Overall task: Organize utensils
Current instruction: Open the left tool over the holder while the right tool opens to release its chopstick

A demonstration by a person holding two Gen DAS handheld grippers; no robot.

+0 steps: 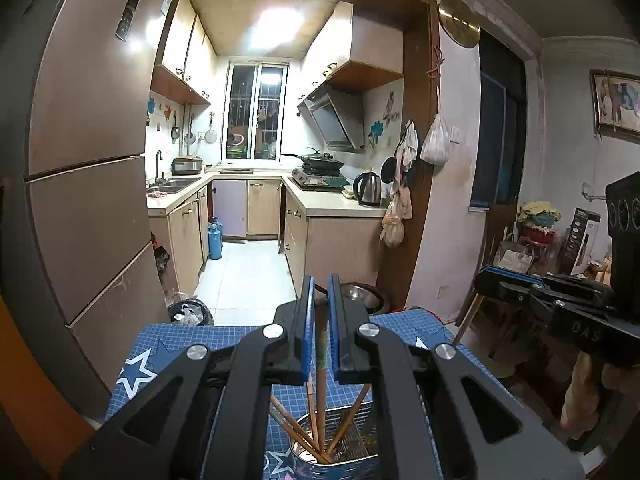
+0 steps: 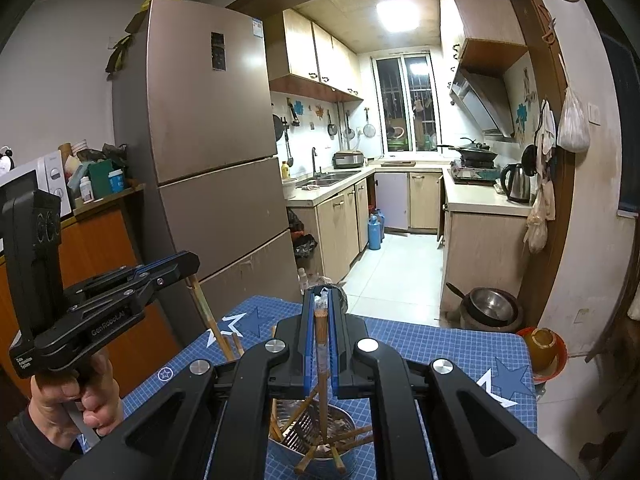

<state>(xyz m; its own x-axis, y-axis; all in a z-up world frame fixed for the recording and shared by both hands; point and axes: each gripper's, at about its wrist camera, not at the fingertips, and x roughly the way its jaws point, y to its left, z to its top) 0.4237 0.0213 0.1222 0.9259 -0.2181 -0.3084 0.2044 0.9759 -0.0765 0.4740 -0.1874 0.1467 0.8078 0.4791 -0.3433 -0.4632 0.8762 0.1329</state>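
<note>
Both grippers sit above a metal holder. My left gripper [image 1: 319, 300] points forward and level over the tabletop [image 1: 192, 344], its blue-padded fingers [image 1: 307, 320] nearly together and pinching a single wooden chopstick [image 1: 321, 344] that stands almost upright between them; its lower end runs down into the utensil holder [image 1: 340, 436] directly below the gripper. From the right wrist view, my left hand [image 2: 76, 396] wraps the handle from underneath, and the gripper is tipped slightly upward.

My right gripper [image 2: 320, 312] is held in the same forward pose, its fingers [image 2: 307, 332] pinching another chopstick [image 2: 321, 340], square-ended, pale brown, with a worn, greyish middle section. This one too drops into the holder beneath the gripper.

That holder is a shiny, perforated steel can with a rounded rim, and several more bamboo chopsticks [image 2: 348, 436] lean crosswise inside it. It stands on a blue grid-patterned mat [image 2: 440, 344] printed with white and dark blue stars, which covers the tabletop.
</note>
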